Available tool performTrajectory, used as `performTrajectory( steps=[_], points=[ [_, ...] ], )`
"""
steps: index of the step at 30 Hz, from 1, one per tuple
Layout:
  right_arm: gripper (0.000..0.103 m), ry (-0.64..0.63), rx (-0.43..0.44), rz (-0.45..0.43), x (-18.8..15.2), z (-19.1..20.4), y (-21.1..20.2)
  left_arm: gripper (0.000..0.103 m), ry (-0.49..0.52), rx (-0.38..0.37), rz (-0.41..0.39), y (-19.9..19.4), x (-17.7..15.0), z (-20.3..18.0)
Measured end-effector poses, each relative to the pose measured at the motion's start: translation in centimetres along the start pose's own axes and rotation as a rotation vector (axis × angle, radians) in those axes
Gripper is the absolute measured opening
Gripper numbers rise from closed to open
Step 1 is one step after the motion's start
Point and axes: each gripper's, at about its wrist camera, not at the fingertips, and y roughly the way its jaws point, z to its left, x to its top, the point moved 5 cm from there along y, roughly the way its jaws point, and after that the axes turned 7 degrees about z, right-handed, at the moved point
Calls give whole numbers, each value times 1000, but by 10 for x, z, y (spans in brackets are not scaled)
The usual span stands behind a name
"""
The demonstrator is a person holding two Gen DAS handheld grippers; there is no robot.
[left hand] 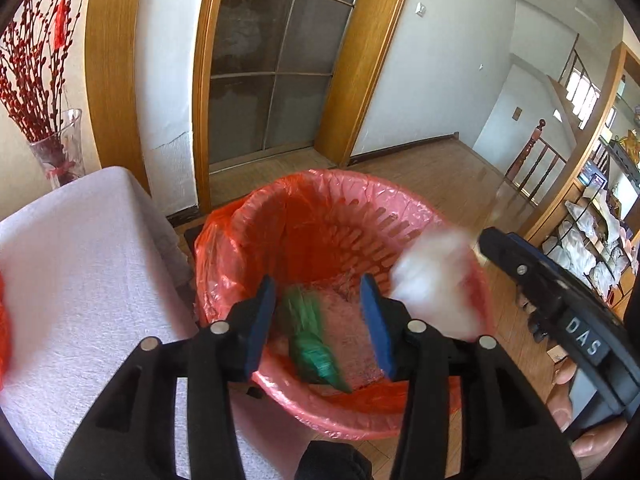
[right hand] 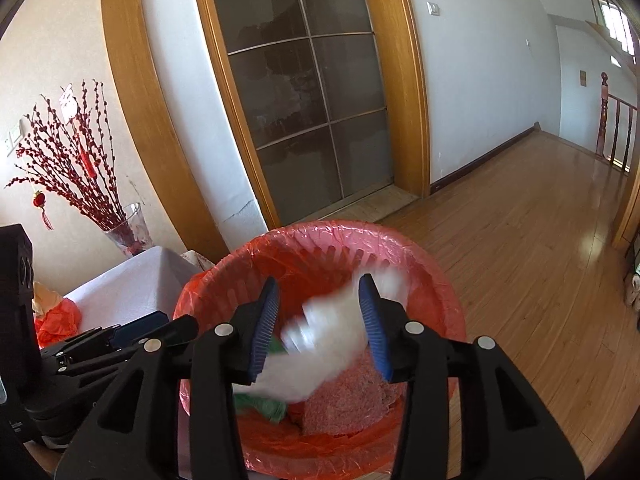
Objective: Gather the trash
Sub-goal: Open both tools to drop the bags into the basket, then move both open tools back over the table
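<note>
Now both grippers hang over the bin [left hand: 404,216], a slatted basket lined with a red bag. Left gripper [left hand: 320,320] stands part open, pads clear of a motion-blurred green wrapper [left hand: 310,340] between them, over the bin's floor. Right gripper [right hand: 320,322] is part open too, a smeared white wad [right hand: 320,356] between its pads; whether it touches them, too blurred to tell. Only the left view shows that wad [left hand: 436,280] beside the right gripper's tip, plus cluttered shelves [left hand: 592,248]. Only the right view catches orange scraps [right hand: 56,320] on the white desk [right hand: 132,280].
</note>
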Motion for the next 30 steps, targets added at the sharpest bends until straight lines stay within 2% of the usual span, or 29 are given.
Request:
performTrajectory(
  steps=[2, 4, 7, 10, 18, 30],
  points=[
    [45, 6, -5, 0, -3, -4, -1, 48, -10, 19, -3, -2, -3, 6],
    [47, 12, -10, 1, -5, -6, -3, 56, -22, 41, -13, -8, -7, 13],
    [52, 11, -8, 8, -10, -3, -3, 64, -45, 100, -42, -23, -15, 29],
    [58, -6, 11, 21, -17, 8, -3, 68, -60, 172, -69, -42, -25, 46],
    [61, -90, 95, 54, -32, 63, -1, 71, -117, 358, -138, -101, -55, 102],
    [61, -260, 250, 120, -59, 168, -1, 71, -363, 565, -235, -196, -103, 232]
  ],
)
